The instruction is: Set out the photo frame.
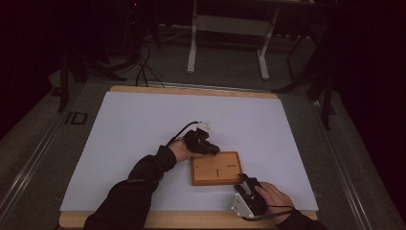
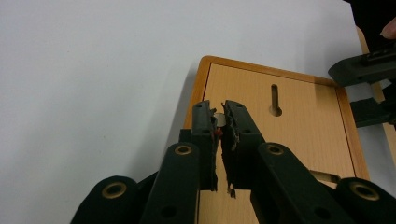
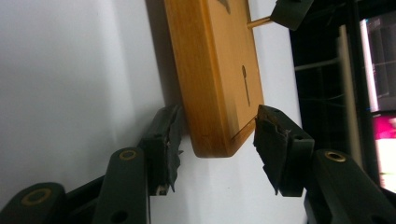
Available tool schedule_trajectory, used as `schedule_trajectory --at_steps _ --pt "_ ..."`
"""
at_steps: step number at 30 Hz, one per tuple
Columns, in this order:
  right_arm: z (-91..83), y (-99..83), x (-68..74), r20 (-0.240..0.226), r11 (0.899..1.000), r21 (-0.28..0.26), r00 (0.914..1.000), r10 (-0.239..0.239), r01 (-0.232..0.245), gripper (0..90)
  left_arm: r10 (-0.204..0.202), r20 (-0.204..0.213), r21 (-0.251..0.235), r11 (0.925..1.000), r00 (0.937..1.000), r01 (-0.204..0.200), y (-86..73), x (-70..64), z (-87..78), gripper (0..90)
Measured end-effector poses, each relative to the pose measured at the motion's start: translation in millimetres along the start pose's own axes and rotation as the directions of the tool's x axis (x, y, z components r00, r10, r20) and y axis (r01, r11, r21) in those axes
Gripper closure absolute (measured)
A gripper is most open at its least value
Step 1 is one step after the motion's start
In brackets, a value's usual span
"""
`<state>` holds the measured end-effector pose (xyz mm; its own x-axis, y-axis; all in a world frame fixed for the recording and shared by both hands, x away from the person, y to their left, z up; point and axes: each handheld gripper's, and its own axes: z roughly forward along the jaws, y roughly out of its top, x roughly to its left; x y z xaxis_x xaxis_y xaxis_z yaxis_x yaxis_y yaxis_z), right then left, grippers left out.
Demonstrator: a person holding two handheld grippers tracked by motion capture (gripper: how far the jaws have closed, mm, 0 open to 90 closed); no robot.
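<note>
A flat wooden box (image 1: 215,168) lay on a white sheet (image 1: 143,129) covering the table (image 1: 191,90), near the front edge. The left gripper (image 2: 223,122) sat over the box's far left corner, its jaws pressed nearly together, pinching a small pale thing (image 2: 219,119). The right gripper (image 3: 217,140) had its jaws spread wide around the box's near right corner. A dark mark on the lid was too small to read.

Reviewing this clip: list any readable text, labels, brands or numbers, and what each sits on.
No text can be read.
Small dark mark on the wooden box lid, near its right edge: too small and blurred.
Lit screen behind the table in the right gripper view: nothing legible.
</note>
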<state>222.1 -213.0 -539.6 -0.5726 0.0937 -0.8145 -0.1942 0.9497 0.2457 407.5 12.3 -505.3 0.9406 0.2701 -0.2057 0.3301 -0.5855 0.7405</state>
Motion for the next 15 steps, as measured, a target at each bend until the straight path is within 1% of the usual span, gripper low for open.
schedule_trajectory --at_steps 1,2,4,6,7,8,10,11,13,15 --pt "0.8 0.2 2.2 0.021 0.999 -0.003 0.9993 -0.031 0.031 51.5 -0.003 0.002 0.002 1.0000 1.0000 0.003 0.1 0.0 0.0 84.1" --pt "1.4 0.7 4.1 0.028 0.998 0.002 0.9977 -0.062 0.062 52.5 0.003 0.001 0.003 1.0000 1.0000 -0.003 0.3 -0.1 0.0 84.1" --pt "1.8 1.4 8.2 0.058 0.993 -0.002 0.9915 -0.116 0.117 57.0 -0.003 0.002 0.004 1.0000 1.0000 0.003 0.4 -0.1 0.1 84.1" --pt "2.9 2.2 10.6 0.063 0.990 0.003 0.9875 -0.144 0.144 57.9 -0.003 0.002 0.004 1.0000 1.0000 0.003 0.5 0.1 0.1 84.1" --pt "3.3 2.2 12.1 0.075 0.988 0.008 0.9848 -0.157 0.157 60.4 -0.001 0.005 0.006 1.0000 1.0000 0.001 0.6 0.2 0.1 84.0" --pt "3.8 2.2 12.4 0.072 0.987 0.009 0.9839 -0.163 0.163 60.6 -0.002 0.005 0.006 1.0000 1.0000 0.002 0.6 0.3 0.1 84.0" --pt "4.6 1.8 13.5 0.083 0.983 0.010 0.9790 -0.186 0.186 62.2 0.000 0.006 0.006 1.0000 1.0000 0.000 0.7 0.3 0.1 84.0" --pt "5.5 1.8 13.5 0.082 0.982 0.011 0.9784 -0.190 0.189 62.1 0.000 0.008 0.006 1.0000 1.0000 0.000 0.5 0.6 0.2 84.0" --pt "6.6 1.5 15.1 0.089 0.977 0.016 0.9729 -0.213 0.213 65.5 -0.002 0.008 0.006 1.0000 1.0000 0.002 0.8 0.4 0.3 84.0" --pt "7.7 1.5 16.4 0.091 0.974 0.018 0.9699 -0.226 0.225 65.7 -0.001 0.010 0.011 0.9999 1.0000 0.001 1.2 0.4 0.3 83.8"
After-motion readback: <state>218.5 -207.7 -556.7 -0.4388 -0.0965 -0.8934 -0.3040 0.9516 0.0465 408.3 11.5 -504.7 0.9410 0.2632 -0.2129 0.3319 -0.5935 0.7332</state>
